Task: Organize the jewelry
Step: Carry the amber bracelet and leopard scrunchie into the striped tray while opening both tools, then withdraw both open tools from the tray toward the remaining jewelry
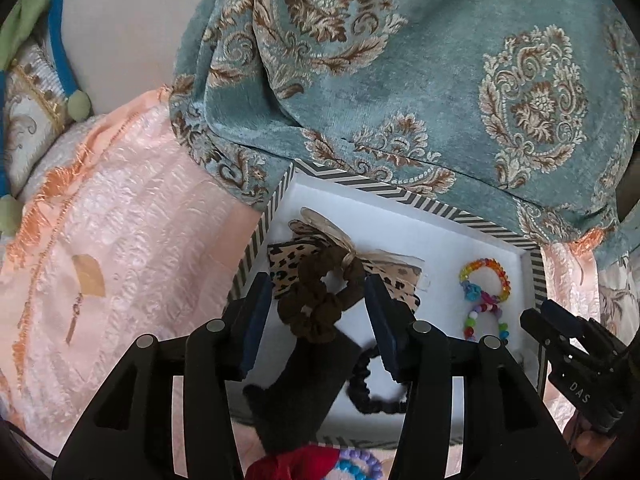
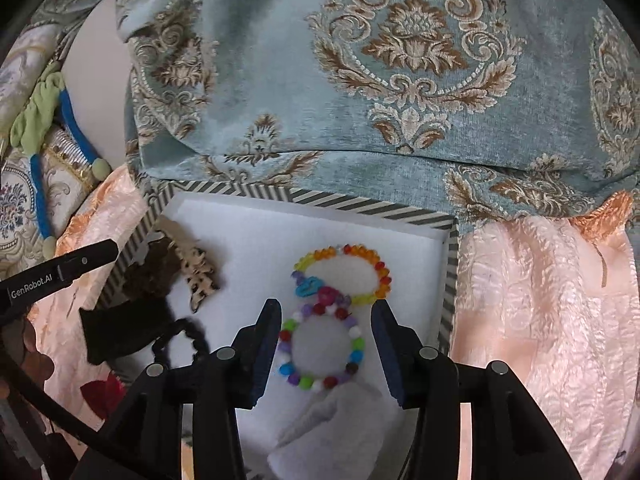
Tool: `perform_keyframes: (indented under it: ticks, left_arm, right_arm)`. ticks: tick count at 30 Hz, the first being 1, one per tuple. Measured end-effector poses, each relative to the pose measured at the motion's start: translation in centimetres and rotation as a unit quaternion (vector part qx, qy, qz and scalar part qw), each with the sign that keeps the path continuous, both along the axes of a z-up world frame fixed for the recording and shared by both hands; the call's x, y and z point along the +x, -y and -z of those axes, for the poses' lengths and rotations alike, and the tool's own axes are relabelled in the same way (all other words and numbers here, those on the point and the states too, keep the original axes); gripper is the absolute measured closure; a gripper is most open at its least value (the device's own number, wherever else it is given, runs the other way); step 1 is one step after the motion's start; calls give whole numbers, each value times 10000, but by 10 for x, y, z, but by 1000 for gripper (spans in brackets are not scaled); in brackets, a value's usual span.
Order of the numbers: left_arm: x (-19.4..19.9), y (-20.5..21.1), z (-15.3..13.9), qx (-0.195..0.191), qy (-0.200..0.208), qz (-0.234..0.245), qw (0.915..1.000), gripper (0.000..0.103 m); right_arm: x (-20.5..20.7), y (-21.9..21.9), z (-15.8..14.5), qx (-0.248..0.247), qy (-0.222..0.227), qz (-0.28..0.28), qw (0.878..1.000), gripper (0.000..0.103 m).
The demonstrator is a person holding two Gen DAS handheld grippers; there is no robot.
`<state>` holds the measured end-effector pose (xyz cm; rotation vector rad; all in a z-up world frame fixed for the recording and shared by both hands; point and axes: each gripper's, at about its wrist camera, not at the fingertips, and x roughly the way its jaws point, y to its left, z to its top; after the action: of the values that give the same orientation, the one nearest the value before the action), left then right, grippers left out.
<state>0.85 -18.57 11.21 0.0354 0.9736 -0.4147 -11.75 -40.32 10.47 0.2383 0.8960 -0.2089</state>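
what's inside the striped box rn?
In the striped box: brown scrunchie on a leopard-print bow, black scrunchie, black pouch, two beaded bracelets, grey fabric piece. Whatever lies under the pouch and bow is covered.

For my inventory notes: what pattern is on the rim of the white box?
Grey-and-white diagonal stripes on the box rim, clearest in the right wrist view.

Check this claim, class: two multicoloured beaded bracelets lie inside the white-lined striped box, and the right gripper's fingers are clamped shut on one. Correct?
Not quite. The right wrist view shows the right gripper open, its fingers apart and clear of the multicoloured beaded bracelets. Both do lie in the white-lined striped box.
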Motion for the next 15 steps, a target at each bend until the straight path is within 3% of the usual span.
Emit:
perform_keyframes:
  ticks: [4,15]
  left_arm:
    - [-14,-6,-4,59,88,12,9999,55]
    - [-51,-24,-11,143,254,27,9996,55]
  right_arm:
    - [-12,-12,-3,38,38,-25,10000,51]
    - [-44,-44,-14,64,181,-112,9998,50]
